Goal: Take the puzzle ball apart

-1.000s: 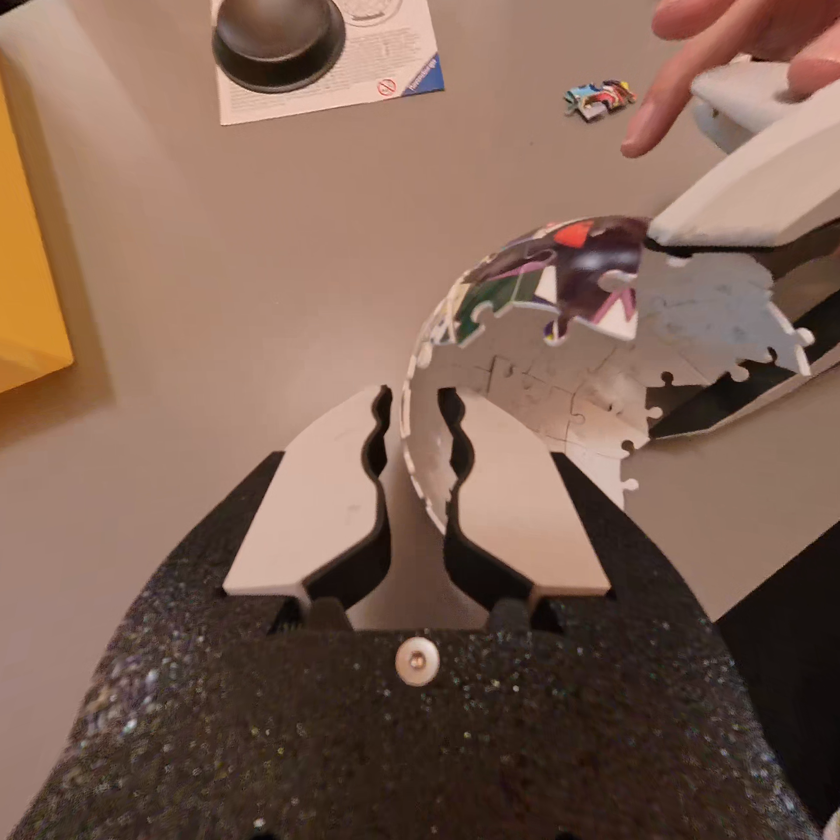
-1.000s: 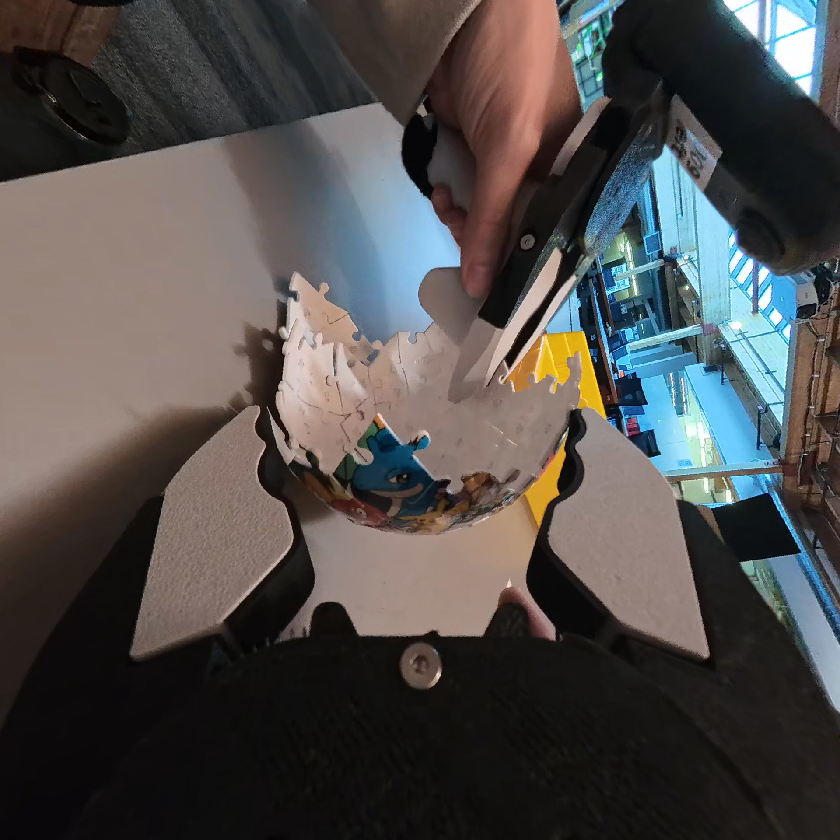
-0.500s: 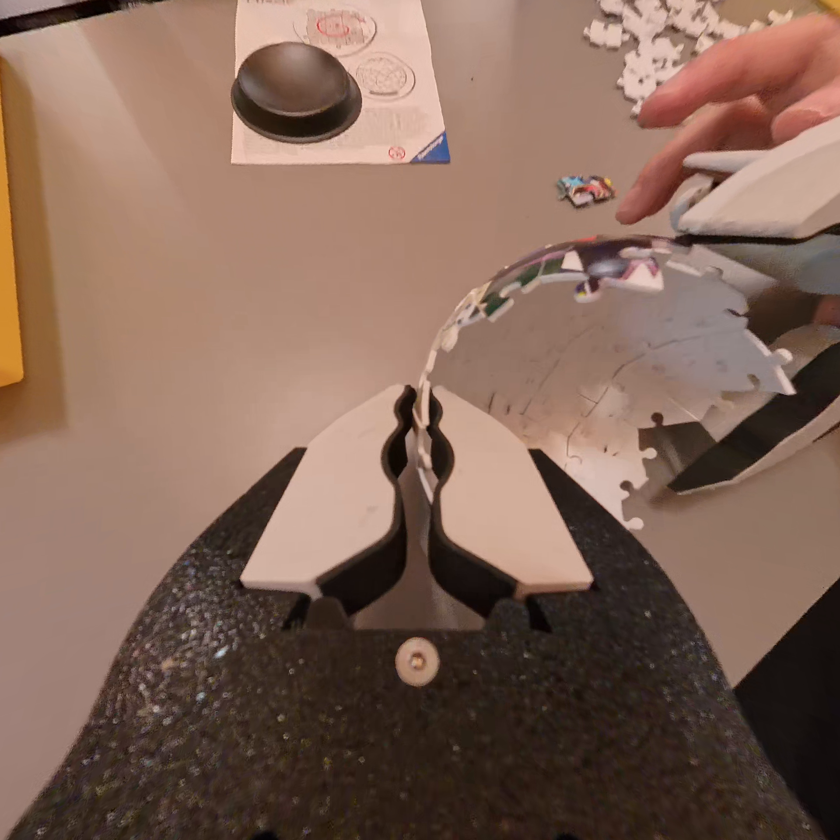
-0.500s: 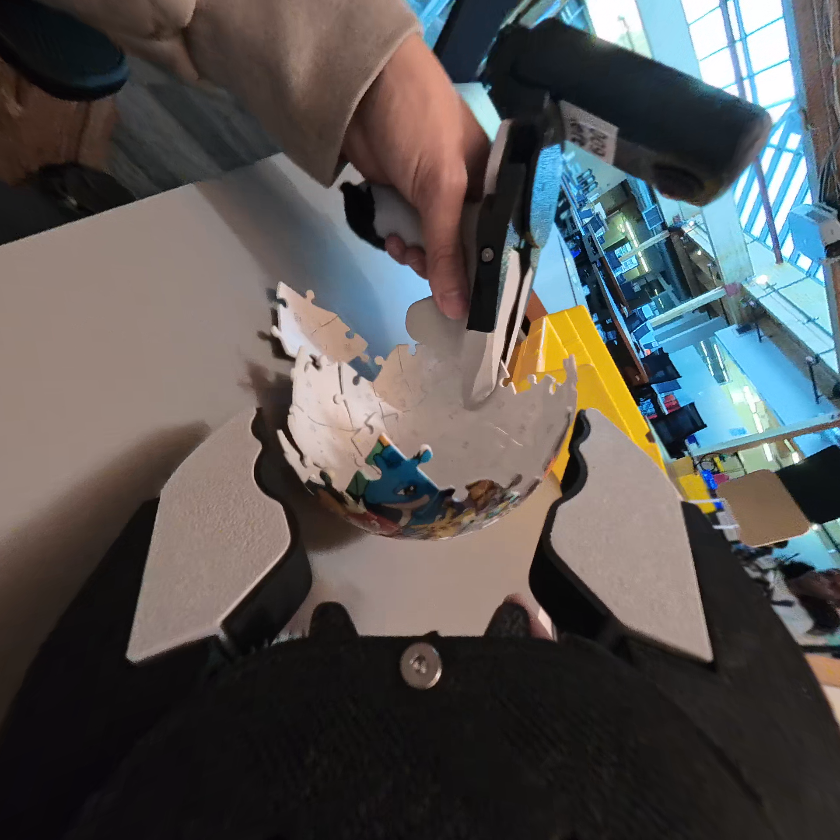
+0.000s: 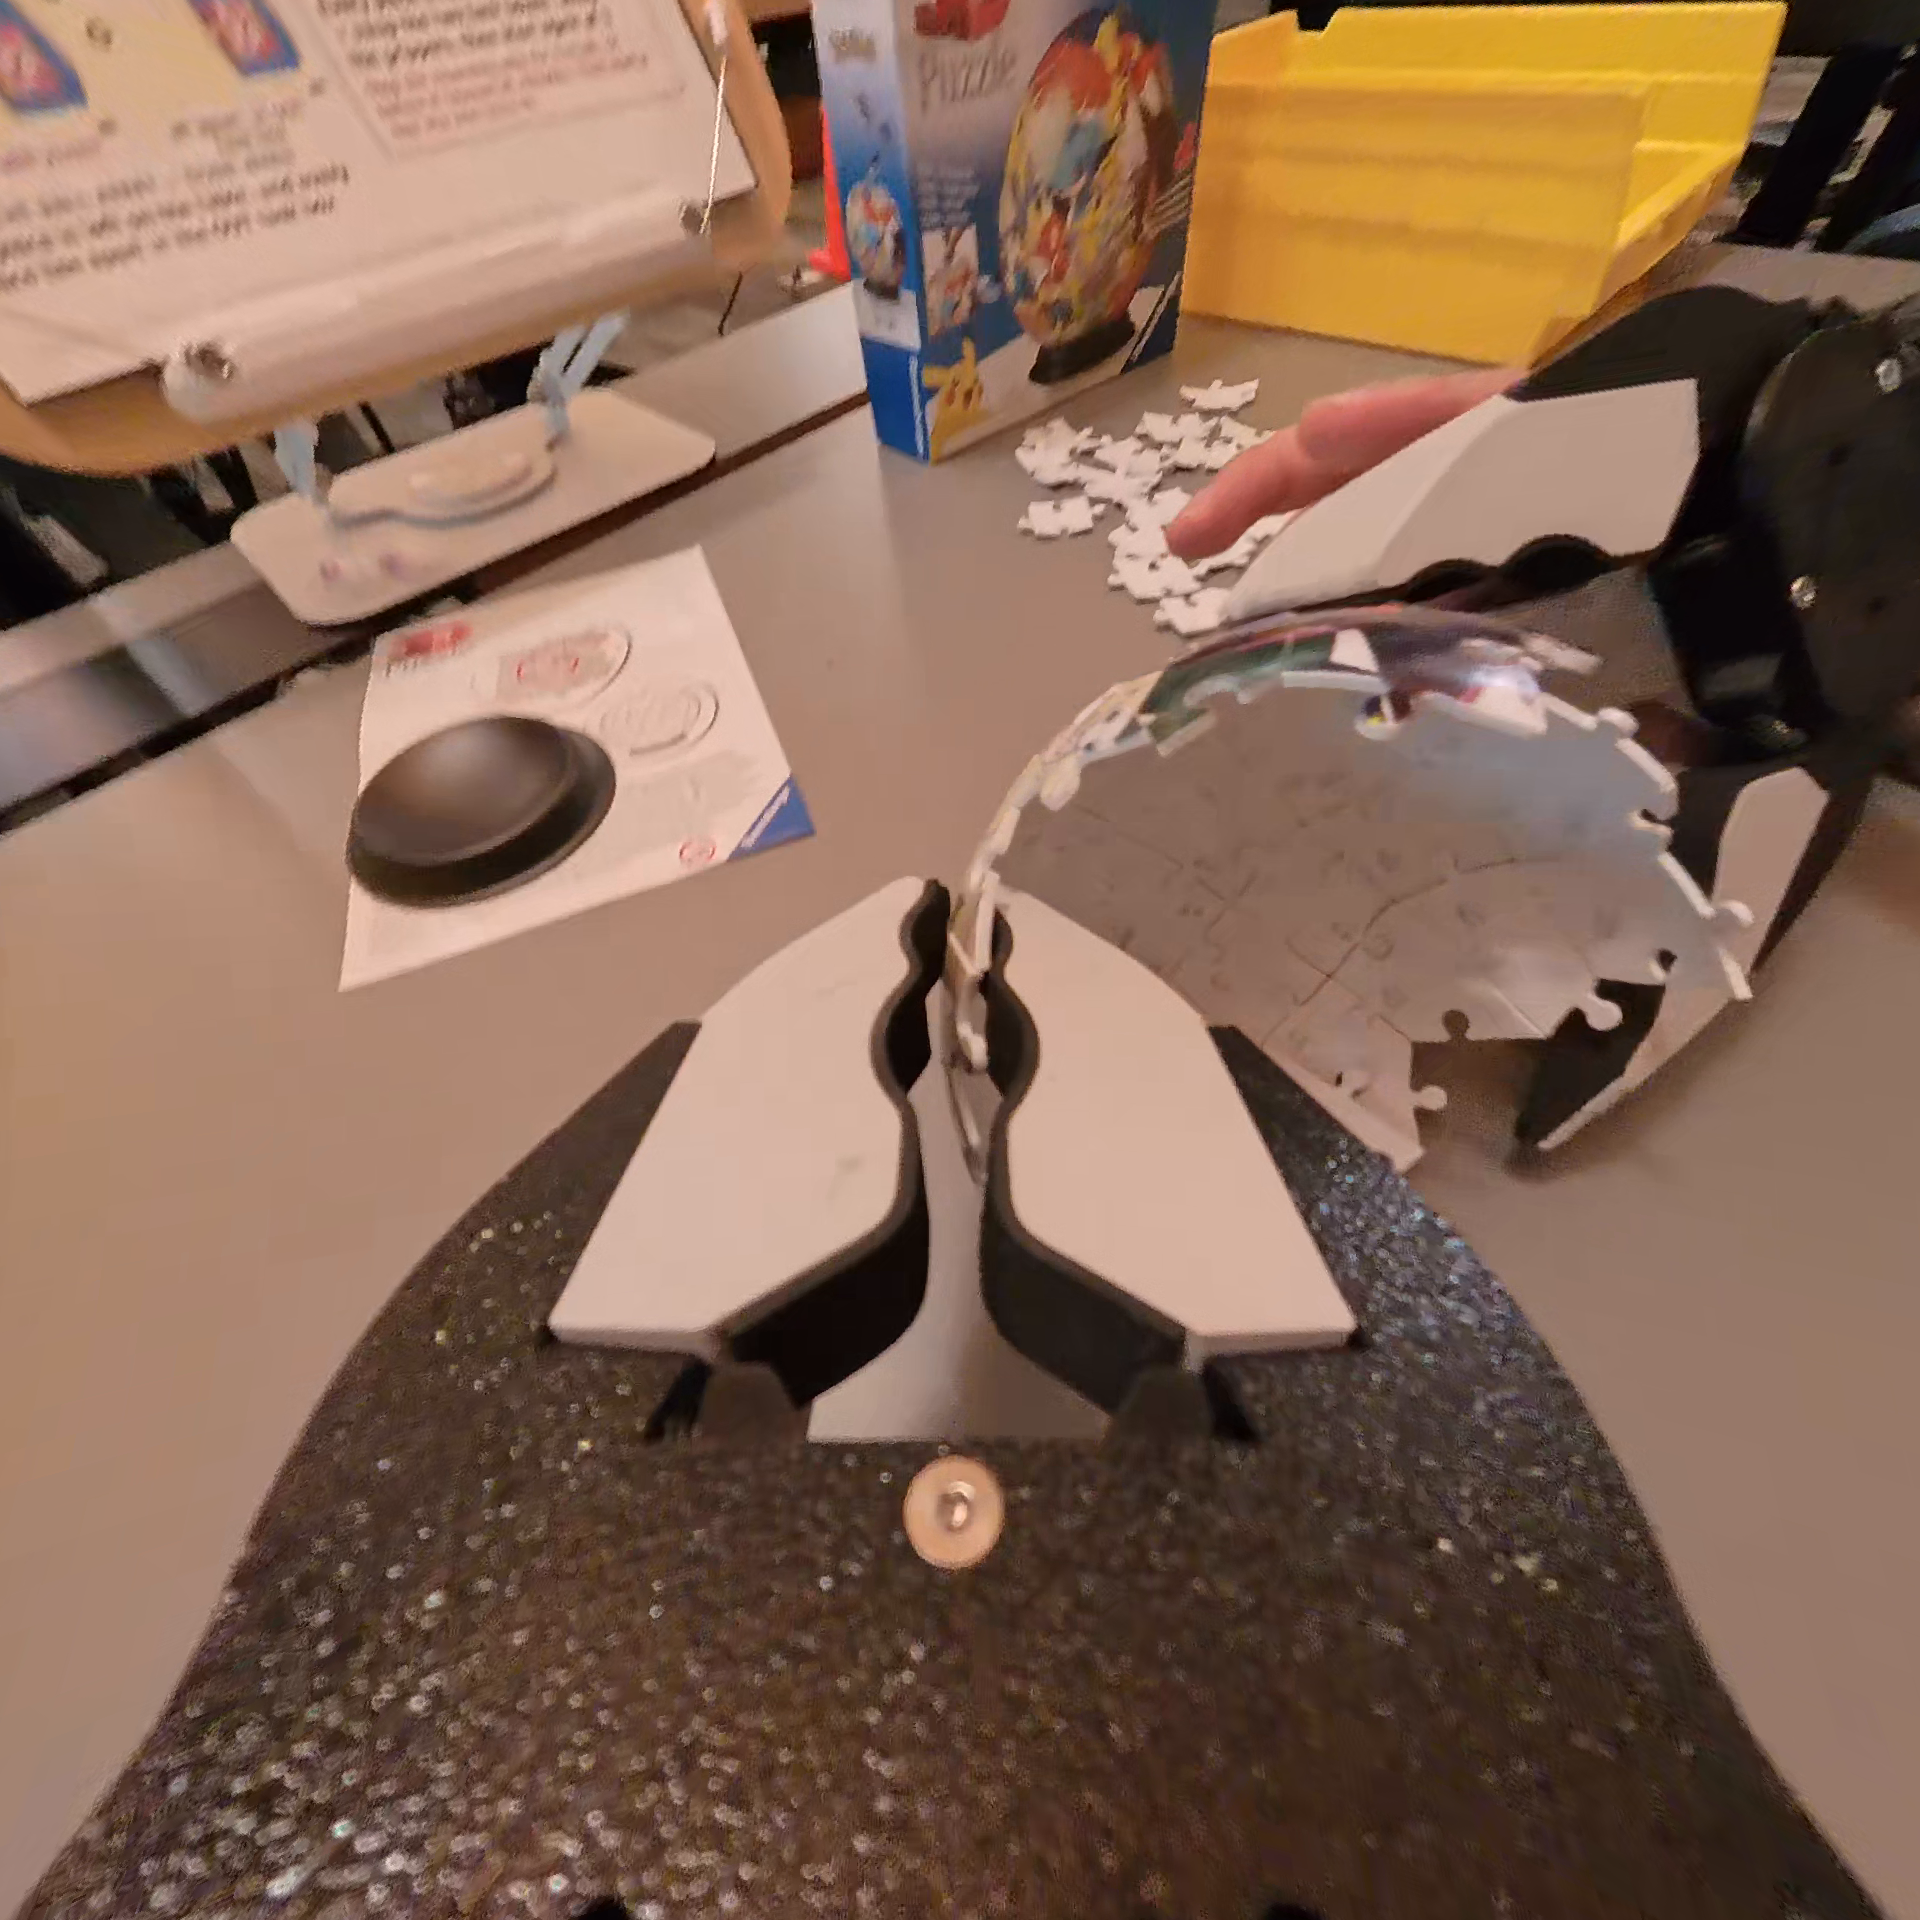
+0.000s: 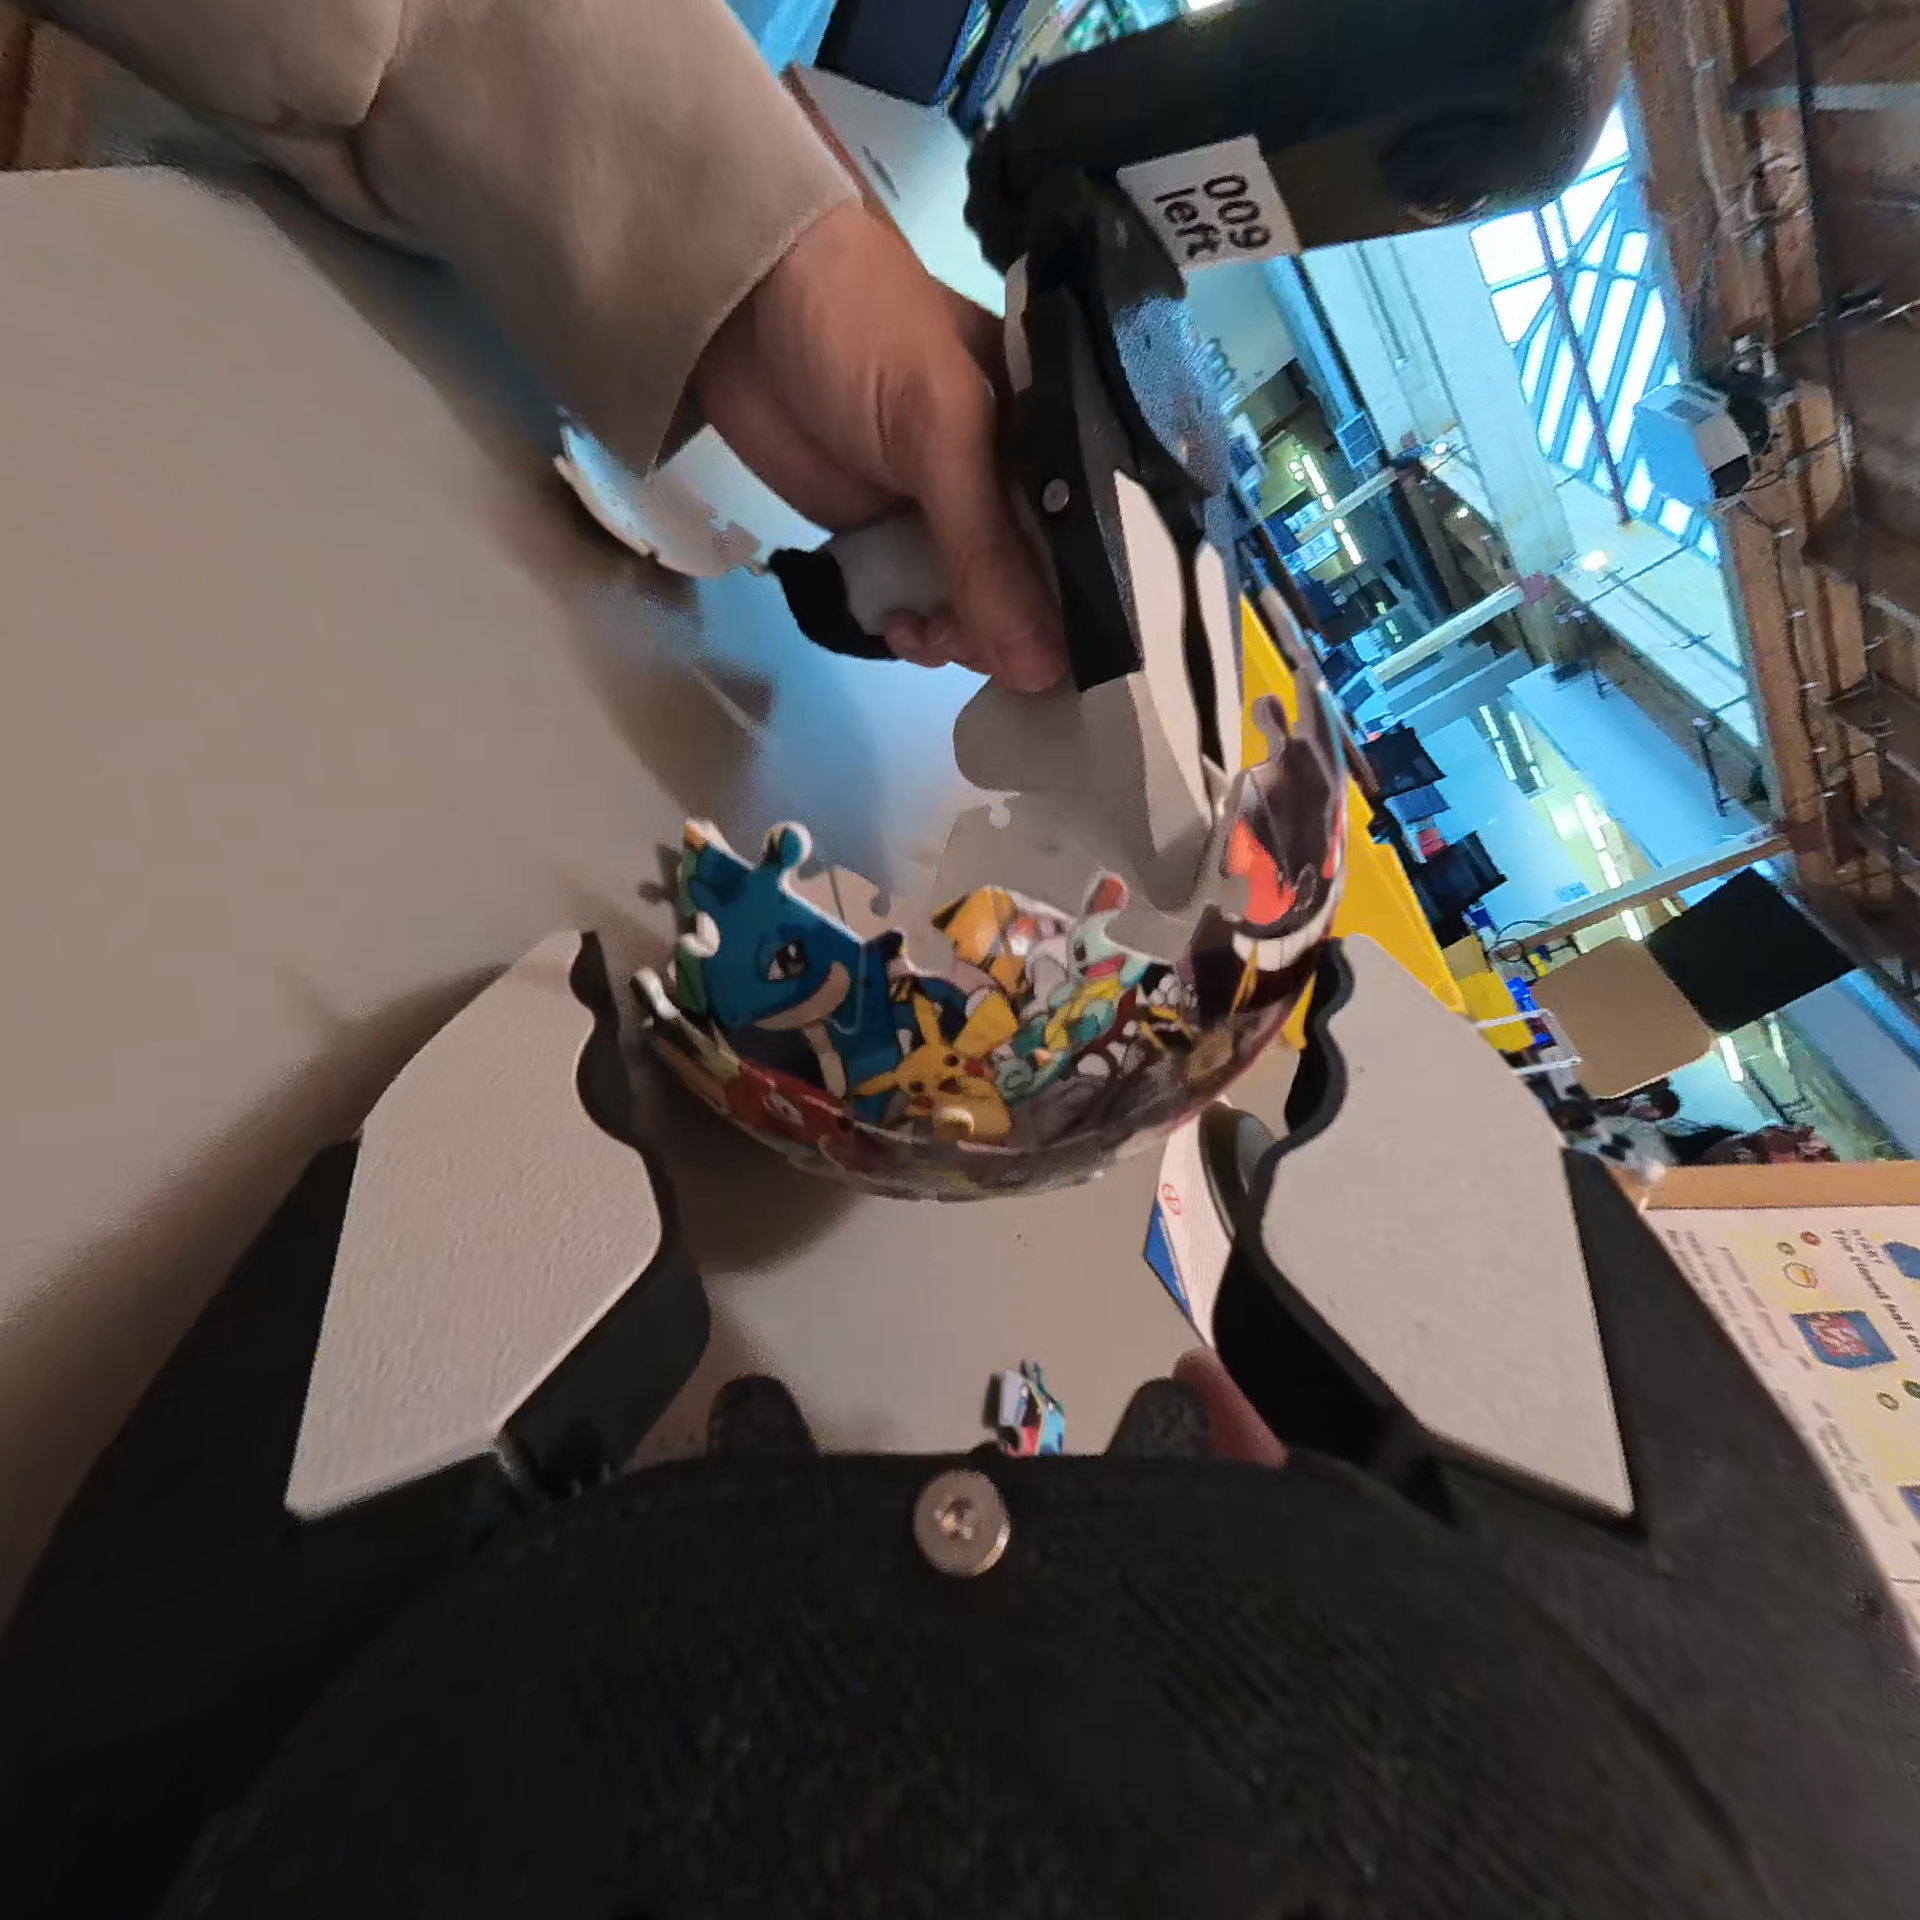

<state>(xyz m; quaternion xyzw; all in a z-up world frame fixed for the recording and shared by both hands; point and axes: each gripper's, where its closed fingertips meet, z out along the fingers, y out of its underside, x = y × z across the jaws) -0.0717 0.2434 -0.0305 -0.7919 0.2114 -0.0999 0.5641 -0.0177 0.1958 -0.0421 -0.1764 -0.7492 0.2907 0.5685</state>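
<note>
The puzzle ball [image 5: 1351,883] is an open half shell, white inside and coloured outside, held off the grey table [image 5: 312,1091]. My left gripper [image 5: 954,909] is shut on the shell's rim at its left edge. My right gripper [image 6: 966,982] grips the shell [image 6: 935,1060] across its width, with one finger on each side. In the left wrist view its fingers [image 5: 1455,488] reach in from the right, above and below the shell. In the right wrist view the left gripper [image 6: 1174,862] pinches the far rim, with a hand behind it.
A black stand [image 5: 478,810] sits on an instruction sheet [image 5: 727,644]. Behind are the puzzle box [image 5: 1018,208], yellow bins [image 5: 1455,156], a pile of loose white pieces [image 5: 1143,488] and a board on a stand [image 5: 364,156]. A small coloured piece [image 6: 1029,1418] lies on the table.
My left gripper has closed on the shell's rim. Both grippers have tilted and turned the shell, so its coloured outside now faces the right wrist camera.
</note>
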